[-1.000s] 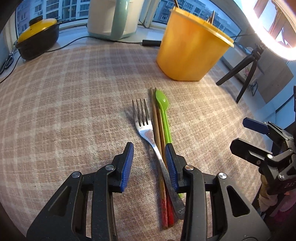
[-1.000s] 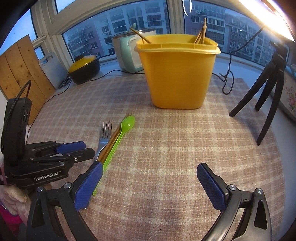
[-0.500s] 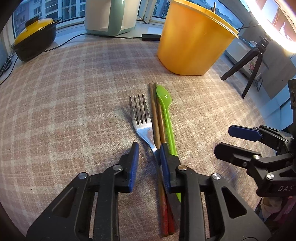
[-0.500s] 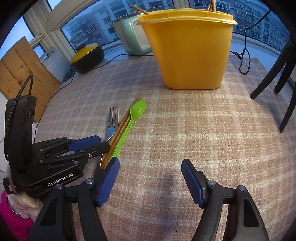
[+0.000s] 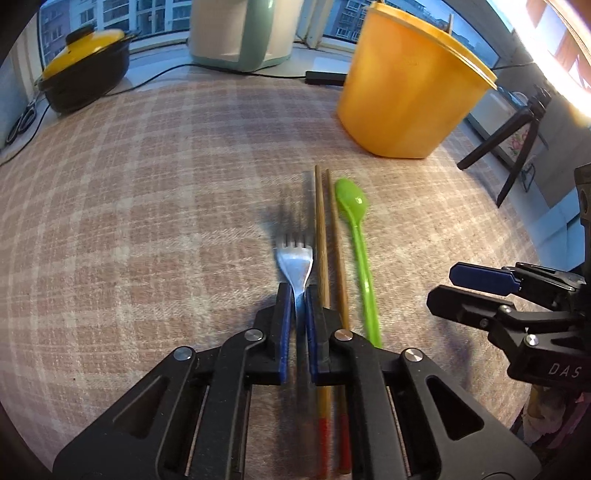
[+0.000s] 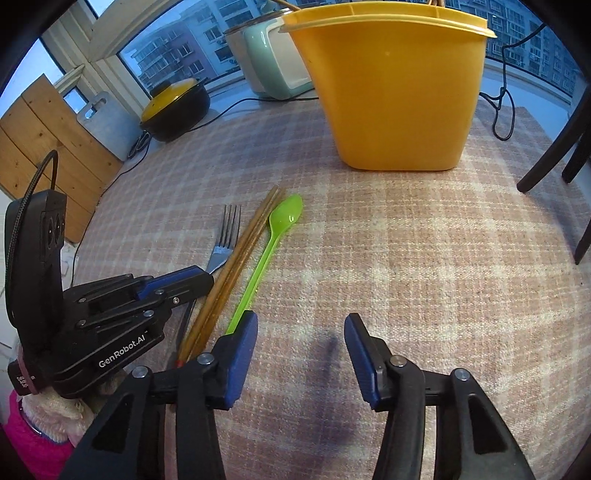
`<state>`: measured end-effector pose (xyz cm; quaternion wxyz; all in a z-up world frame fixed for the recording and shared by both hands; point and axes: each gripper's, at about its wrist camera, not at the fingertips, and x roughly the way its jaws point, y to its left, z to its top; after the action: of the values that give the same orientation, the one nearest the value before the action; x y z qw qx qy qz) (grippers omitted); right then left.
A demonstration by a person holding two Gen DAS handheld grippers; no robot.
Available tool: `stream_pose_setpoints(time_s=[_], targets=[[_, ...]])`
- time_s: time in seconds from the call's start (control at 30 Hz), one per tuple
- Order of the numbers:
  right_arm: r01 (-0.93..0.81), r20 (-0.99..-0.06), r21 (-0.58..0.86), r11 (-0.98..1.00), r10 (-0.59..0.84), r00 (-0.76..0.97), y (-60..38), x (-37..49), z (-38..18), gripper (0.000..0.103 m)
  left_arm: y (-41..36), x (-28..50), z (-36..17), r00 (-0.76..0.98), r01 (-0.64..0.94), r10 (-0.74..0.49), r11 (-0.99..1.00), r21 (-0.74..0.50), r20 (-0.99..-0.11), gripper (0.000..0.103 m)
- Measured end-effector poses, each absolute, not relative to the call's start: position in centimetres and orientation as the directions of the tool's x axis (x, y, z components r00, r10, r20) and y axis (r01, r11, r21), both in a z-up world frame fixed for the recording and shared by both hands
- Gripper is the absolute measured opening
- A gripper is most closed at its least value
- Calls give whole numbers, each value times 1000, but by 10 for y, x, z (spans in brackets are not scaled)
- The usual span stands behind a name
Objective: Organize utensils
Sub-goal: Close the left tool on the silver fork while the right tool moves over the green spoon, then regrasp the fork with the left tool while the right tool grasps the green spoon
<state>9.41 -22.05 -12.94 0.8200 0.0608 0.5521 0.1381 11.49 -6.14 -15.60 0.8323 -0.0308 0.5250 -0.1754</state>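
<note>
A metal fork (image 5: 295, 260) lies on the checked tablecloth, and my left gripper (image 5: 297, 295) is shut on its neck, tines pointing away; it also shows in the right wrist view (image 6: 223, 240). Right of it lie two wooden chopsticks (image 5: 325, 240) with red ends and a green plastic spoon (image 5: 360, 236). In the right wrist view the chopsticks (image 6: 240, 258) and spoon (image 6: 269, 247) lie between the two grippers. My right gripper (image 6: 301, 332) is open and empty, low over the cloth, its left pad beside the spoon's handle end. An orange utensil bucket (image 6: 391, 88) stands beyond.
A black pot with a yellow lid (image 5: 85, 70) and a pale green appliance (image 5: 243, 33) stand at the back by the window. A black tripod (image 5: 513, 136) stands at the right. A cable (image 6: 502, 107) trails behind the bucket.
My left gripper closed from open onto the fork and the fork swung straight, apart from the chopsticks. My right gripper moved forward and lower, closing partway, toward the spoon handle.
</note>
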Motion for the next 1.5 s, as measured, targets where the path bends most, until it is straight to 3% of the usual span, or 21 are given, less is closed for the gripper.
stream_pose_setpoints(time_s=[0.4, 0.8, 0.93, 1.13, 1.3, 1.4, 1.47, 1.5], targets=[[-157, -904, 274, 949, 310, 295, -196, 122, -144, 41, -51, 113, -157, 398, 248, -317, 941, -231, -861, 4], [-245, -949, 86, 966, 154, 273, -160, 145, -146, 37, -22, 110, -157, 405, 209, -298, 950, -230, -864, 4], [-333, -960, -36, 942, 60, 273, -144, 147, -147, 28, -18, 109, -157, 399, 205, -312, 947, -248, -862, 4], [-411, -969, -80, 908, 26, 246, -149, 148, -147, 12, -20, 111, -157, 381, 222, -328, 940, -259, -864, 5], [-427, -975, -77, 901, 21, 222, -161, 147, -145, 10, -22, 117, -157, 370, 238, -319, 940, -243, -872, 7], [-407, -977, -16, 913, 71, 199, -171, 150, -143, 11, -23, 121, -156, 367, 245, -325, 938, -246, -872, 18], [-393, -975, 24, 919, 108, 192, -177, 151, -142, 21, -25, 123, -155, 371, 257, -327, 936, -242, -869, 36], [-384, -972, 43, 922, 127, 197, -180, 152, -140, 26, -27, 124, -155, 377, 262, -318, 938, -229, -870, 40]])
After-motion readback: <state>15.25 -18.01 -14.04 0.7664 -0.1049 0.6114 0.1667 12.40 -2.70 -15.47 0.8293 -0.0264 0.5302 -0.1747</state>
